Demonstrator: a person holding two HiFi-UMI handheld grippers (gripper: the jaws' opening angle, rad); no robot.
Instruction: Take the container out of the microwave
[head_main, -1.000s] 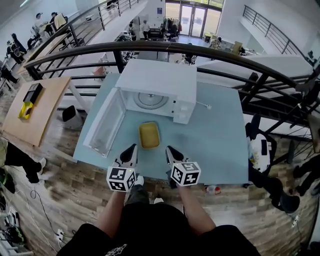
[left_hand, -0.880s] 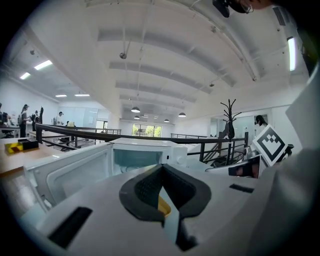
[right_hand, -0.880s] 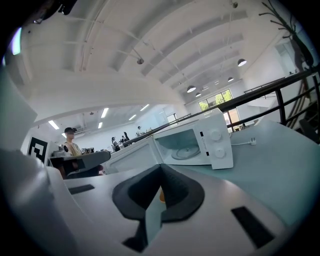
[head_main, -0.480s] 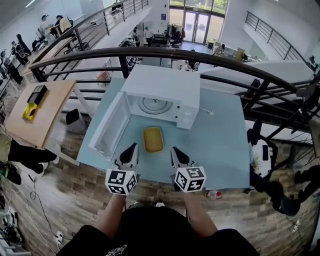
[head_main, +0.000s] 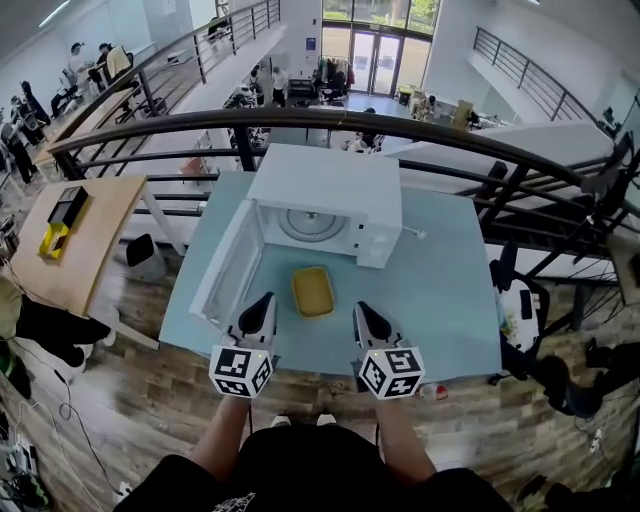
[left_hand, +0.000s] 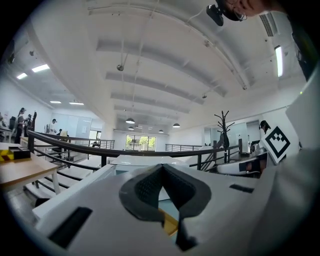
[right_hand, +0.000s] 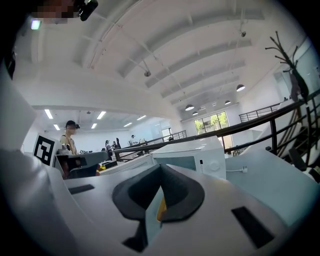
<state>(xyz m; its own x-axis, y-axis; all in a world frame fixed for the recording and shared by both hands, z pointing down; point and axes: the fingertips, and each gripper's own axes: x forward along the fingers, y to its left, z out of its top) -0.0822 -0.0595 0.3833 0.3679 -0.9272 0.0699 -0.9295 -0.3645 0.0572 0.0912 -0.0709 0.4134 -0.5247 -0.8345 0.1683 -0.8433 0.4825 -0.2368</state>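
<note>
The yellow container (head_main: 313, 291) sat out of the microwave (head_main: 325, 180), resting flat on the light-blue table (head_main: 440, 290) just in front of the oven's open cavity. No gripper touched it. Behind it, the microwave's door (head_main: 225, 265) hung swung wide to the left, and the glass turntable (head_main: 310, 225) inside lay bare. A power cord (head_main: 416, 235) trailed from the oven's right side across the tabletop.

Nearer the person, the left gripper (head_main: 263, 302) and the right gripper (head_main: 362, 311) hung over the table's near edge, one on either side of the container and apart from it. Each gripper's jaws were pressed together at the tips with nothing held. In both gripper views a sliver of yellow showed below the closed jaws, probably the container beyond.

A black railing (head_main: 400, 125) curved behind the table, and a wooden table (head_main: 70, 250) stood off to the left.
</note>
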